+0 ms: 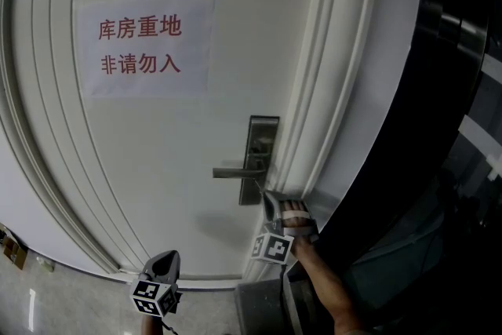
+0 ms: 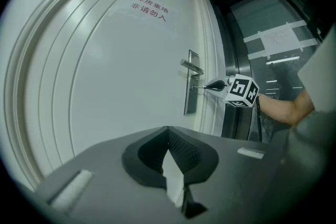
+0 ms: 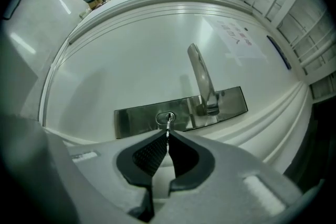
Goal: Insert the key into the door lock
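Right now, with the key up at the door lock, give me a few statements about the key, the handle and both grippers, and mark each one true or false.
1. The right gripper pinches a key whose tip is at the keyhole. True.
2. The left gripper is clamped on the lever handle. False: it is held back from the door, jaws together, with nothing between them.
3. A paper sign with red characters hangs on the door above the handle. True.
4. The keyhole sits above the handle on the lock plate. False: it sits below the handle.
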